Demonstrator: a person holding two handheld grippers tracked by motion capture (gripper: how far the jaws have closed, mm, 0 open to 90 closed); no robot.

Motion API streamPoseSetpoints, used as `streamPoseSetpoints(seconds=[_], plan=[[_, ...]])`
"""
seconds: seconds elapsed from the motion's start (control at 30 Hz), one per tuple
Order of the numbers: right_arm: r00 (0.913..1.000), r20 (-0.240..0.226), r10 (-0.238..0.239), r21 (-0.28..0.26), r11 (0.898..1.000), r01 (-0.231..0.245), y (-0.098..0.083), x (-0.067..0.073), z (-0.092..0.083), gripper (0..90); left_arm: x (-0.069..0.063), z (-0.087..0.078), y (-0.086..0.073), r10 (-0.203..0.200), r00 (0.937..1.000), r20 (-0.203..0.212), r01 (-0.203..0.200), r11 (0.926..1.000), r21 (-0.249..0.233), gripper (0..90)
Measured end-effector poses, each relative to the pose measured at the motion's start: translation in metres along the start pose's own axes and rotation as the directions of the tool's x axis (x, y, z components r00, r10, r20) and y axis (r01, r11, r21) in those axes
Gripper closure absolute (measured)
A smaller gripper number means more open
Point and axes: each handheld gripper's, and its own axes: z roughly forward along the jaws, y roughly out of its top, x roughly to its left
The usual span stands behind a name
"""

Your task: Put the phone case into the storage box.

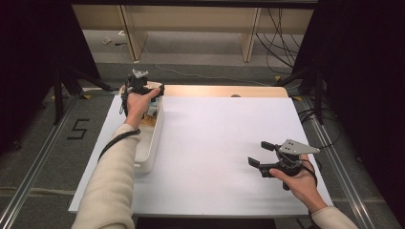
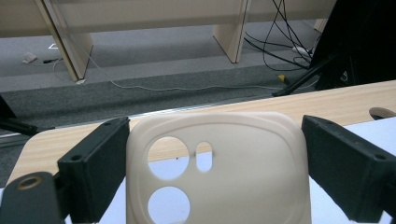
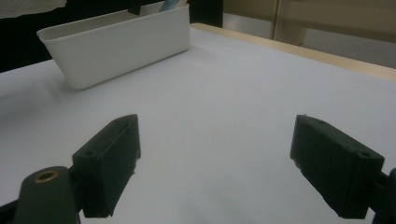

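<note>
Cream phone case (image 2: 219, 168) stands upright between fingers (image 2: 100, 172), camera-holes end up.

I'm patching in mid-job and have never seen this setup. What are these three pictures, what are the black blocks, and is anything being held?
There is no robot arm: a person holds a hand-held two-jaw gripper in each hand at a table covered with a white sheet.

The high view looks down from above the person's side. The other two come from cameras riding on the grippers, so the black blocks at the bottom are each gripper's own jaws.

The left gripper is over the far end of a white bin. A cream phone case sits between its jaws, touching the left one; a narrow gap shows at the right, so a firm grip is unclear.

The right gripper is open and empty above the bare sheet.
</note>
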Motion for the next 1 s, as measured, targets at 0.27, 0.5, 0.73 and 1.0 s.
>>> streamPoseSetpoints(seconds=[0.27, 0.5, 0.73, 1.0], plan=[[1.0, -0.001, -0.002, 0.0, 1.0, 0.002, 0.0, 0.0002, 0.0003, 16.8, 0.0004, -0.0012, -0.0025, 0.007, 1.0, 0.002, -0.007, 1.0, 0.007, 10.1], [1.0, -0.001, -0.002, 0.0, 1.0, 0.002, 0.0, 0.0002, 0.0003, 16.8, 0.0007, -0.0017, -0.0039, 0.011, 0.9999, 0.005, -0.011, 0.9999, 0.01, 10.0], [1.0, 0.001, -0.005, 0.001, 1.0, 0.005, 0.0, 0.0003, 0.0003, 16.9, 0.0006, -0.0021, -0.0054, 0.014, 0.9999, 0.0, -0.014, 0.9998, 0.012, 9.8], [1.0, 0.0, -0.005, 0.001, 1.0, 0.005, -0.0001, 0.0004, 0.0004, 16.9, 0.0014, -0.0028, -0.0087, 0.017, 0.9998, -0.004, -0.017, 0.9995, 0.027, 9.6]])
